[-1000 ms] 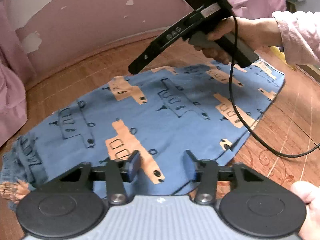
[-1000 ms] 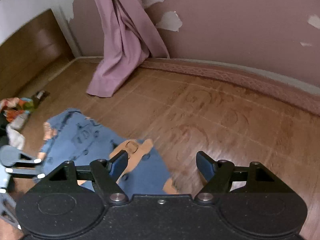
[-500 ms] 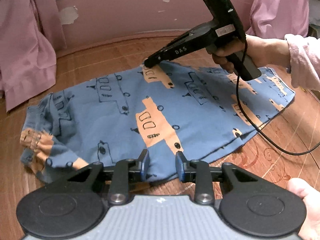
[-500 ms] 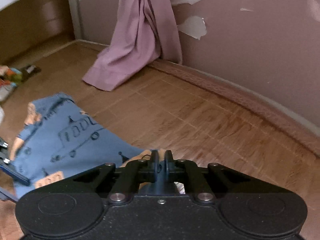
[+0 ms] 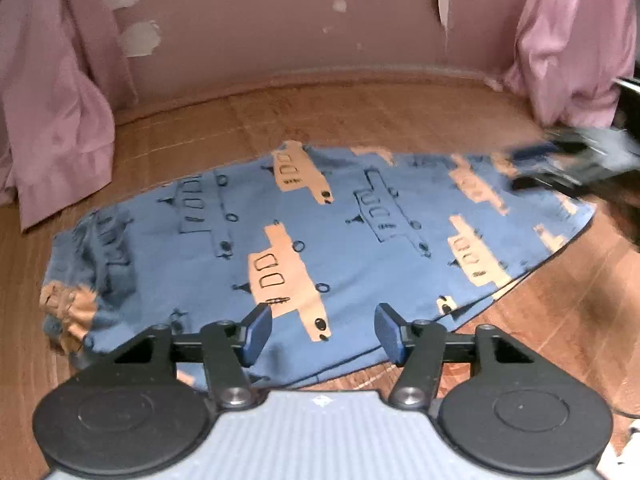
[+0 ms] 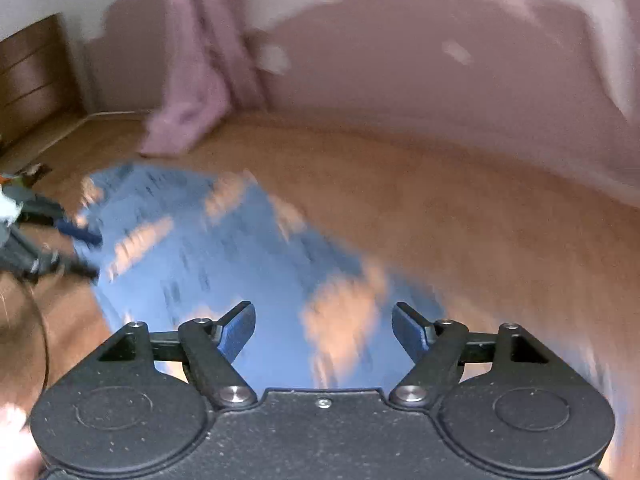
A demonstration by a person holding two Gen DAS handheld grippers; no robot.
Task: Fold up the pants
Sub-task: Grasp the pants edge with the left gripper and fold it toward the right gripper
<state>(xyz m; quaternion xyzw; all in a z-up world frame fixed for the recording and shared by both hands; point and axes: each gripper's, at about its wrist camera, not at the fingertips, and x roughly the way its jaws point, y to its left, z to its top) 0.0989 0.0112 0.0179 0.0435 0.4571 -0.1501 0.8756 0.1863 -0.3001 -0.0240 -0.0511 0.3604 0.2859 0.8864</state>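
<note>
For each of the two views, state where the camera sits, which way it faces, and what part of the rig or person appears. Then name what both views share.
Left wrist: sits behind the left gripper, facing the pink wall across the pants; both open fingers show, the right gripper blurred far right.
Right wrist: sits behind the right gripper, facing pants and floor; open fingers show, left gripper at left.
Shared: pants, floor, wall, curtain.

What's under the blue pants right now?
The blue pants lie flat on the wooden floor, which shows all around them. A second cloth layer peeks out along the near hem; anything else beneath is covered.
</note>
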